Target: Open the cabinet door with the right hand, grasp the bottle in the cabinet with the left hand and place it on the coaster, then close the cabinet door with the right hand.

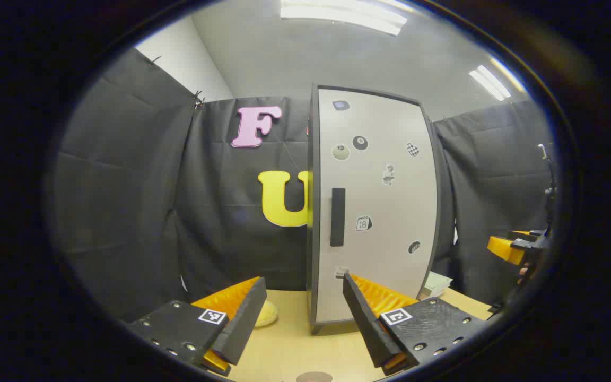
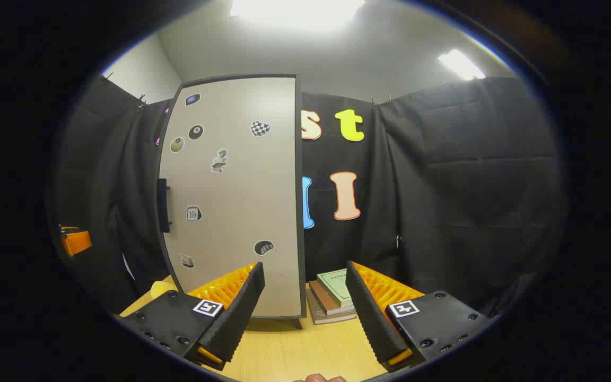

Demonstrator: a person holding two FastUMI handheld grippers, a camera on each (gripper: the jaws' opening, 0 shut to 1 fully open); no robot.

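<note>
A tall cabinet stands on the wooden table with its pale grey door closed and a black vertical handle near the door's left edge. In the right gripper view the same door faces me, its handle at the left edge. The bottle is hidden behind the door. A brown round coaster lies at the table's near edge. My left gripper is open and holds nothing, a short way in front of the cabinet. My right gripper is open too, low before the door's right edge.
A stack of books lies on the table right of the cabinet, also seen as books in the left gripper view. A pale yellow object sits left of the cabinet. Black cloth walls close in the booth.
</note>
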